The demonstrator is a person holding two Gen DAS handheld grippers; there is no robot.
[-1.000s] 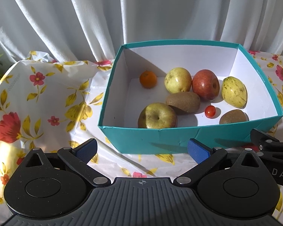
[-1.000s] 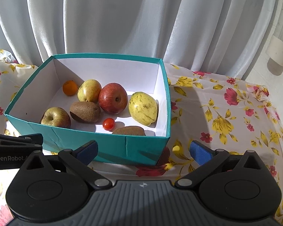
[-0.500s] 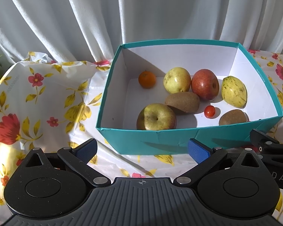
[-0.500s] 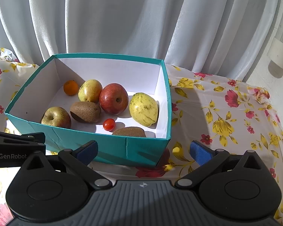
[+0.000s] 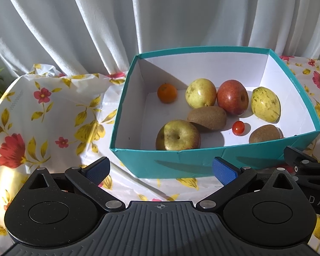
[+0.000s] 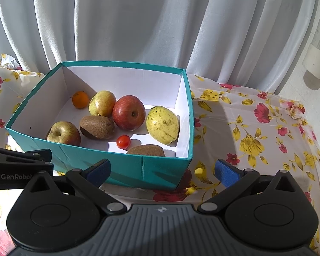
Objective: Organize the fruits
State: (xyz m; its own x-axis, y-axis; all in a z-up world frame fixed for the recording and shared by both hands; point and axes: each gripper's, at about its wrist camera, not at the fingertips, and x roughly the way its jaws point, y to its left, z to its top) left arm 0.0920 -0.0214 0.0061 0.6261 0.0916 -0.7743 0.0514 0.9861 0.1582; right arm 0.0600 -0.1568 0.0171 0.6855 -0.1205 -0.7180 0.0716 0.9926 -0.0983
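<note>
Fruits are lying together inside the teal box (image 5: 202,160), which is sitting on the flowered tablecloth (image 5: 42,117); from the left wrist view the left gripper (image 5: 161,168) is hanging with its blue pads spread wide and nothing between them, just short of the box's near wall; straight ahead and over that wall the greenish apple (image 5: 178,135) is sitting closest, with a kiwi (image 5: 207,117) behind it, its long axis running across the view; the orange (image 5: 167,92), yellow pear (image 5: 200,93), red apple (image 5: 232,97), spotted yellow fruit (image 5: 265,104), cherry tomato (image 5: 238,128) and second kiwi (image 5: 264,133) are lying farther right; the near wall is cutting off the undersides of the apple and second kiwi.

From the right wrist view the right gripper (image 6: 162,170) is likewise gaping wide and empty, facing the box's near right corner; the second kiwi (image 6: 146,149) is nearest it, half hidden by the wall, the cherry tomato (image 6: 123,141) just beside it; the left arm looks better placed for the apple, the right for the kiwi; no sorting destination is showing in either view.
</note>
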